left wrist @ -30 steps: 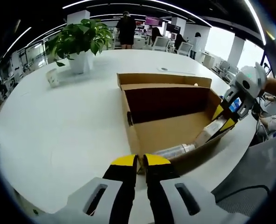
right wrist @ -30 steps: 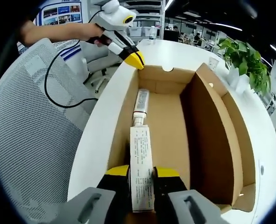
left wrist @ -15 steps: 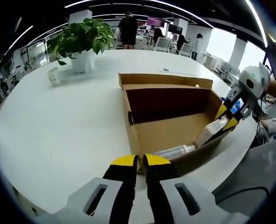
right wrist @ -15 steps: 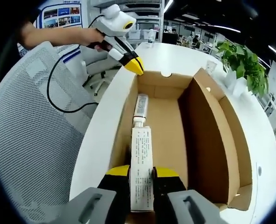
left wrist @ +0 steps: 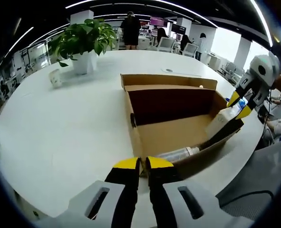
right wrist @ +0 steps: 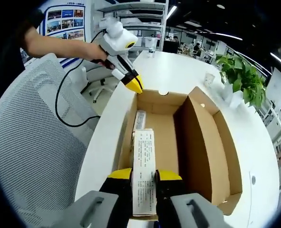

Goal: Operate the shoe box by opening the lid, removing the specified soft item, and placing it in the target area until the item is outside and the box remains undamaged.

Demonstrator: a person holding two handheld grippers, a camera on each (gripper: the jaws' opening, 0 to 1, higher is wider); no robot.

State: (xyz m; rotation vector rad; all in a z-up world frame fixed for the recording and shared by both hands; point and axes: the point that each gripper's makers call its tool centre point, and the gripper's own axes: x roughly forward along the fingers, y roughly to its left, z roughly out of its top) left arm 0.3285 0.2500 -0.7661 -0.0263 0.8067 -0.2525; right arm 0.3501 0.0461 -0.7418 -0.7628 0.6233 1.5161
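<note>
The white tube (right wrist: 143, 173) with printed text is clamped between the yellow-tipped jaws of my right gripper (right wrist: 144, 176); in the right gripper view it sits lifted above the open cardboard shoe box (right wrist: 199, 142), its far end over the near part of the box floor. In the left gripper view the same tube (left wrist: 220, 121) shows tilted at the far right corner of the box (left wrist: 173, 135), its upper end level with the rim, with my right gripper (left wrist: 240, 105) gripping its top.

A second, clear-bodied tube (left wrist: 178, 153) lies on the box floor along the near wall in the left gripper view; in the right gripper view it is mostly hidden behind the held tube, only its far end (right wrist: 140, 119) showing.

My left gripper (left wrist: 143, 165) has its jaws together on the box's near corner edge; from the right gripper view its yellow tips (right wrist: 134, 84) sit at the far corner of the box, with a person's forearm (right wrist: 59, 47) behind it.

The lid (right wrist: 227, 152) lies folded outward on the white table (left wrist: 59, 128). A potted plant (left wrist: 82, 42) and a small cup (left wrist: 54, 78) stand well beyond the box. A mesh office chair (right wrist: 31, 142) stands beside the table edge.
</note>
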